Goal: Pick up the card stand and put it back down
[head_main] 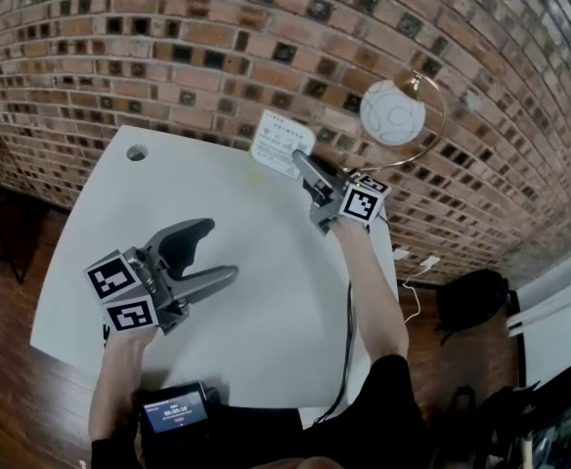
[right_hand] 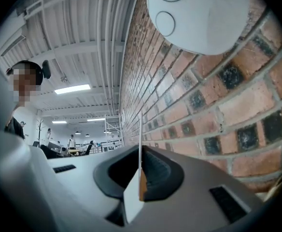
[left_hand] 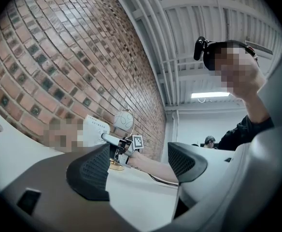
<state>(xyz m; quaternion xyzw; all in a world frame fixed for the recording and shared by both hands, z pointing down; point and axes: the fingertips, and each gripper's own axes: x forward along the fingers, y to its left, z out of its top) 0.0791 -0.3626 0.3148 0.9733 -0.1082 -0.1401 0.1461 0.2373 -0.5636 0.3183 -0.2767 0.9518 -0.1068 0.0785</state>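
The card stand (head_main: 282, 145), a white printed card in a small wooden base, is at the far edge of the white table (head_main: 266, 311), close to the brick wall. My right gripper (head_main: 300, 159) is shut on it. In the right gripper view the card stand (right_hand: 140, 178) shows edge-on, pinched between the jaws of the right gripper (right_hand: 140, 170). I cannot tell whether its base touches the table. My left gripper (head_main: 219, 252) hovers over the table's near left, open, with nothing between its jaws. The left gripper view looks past the left gripper (left_hand: 138, 166) at the card stand (left_hand: 95, 128).
A lamp with a white globe (head_main: 392, 112) on a brass arc stands just right of the card, against the brick wall (head_main: 168, 47). The table has a round hole (head_main: 137, 151) at its far left corner. A black device (head_main: 173, 410) sits at the near edge; a cable (head_main: 347, 330) runs along the right.
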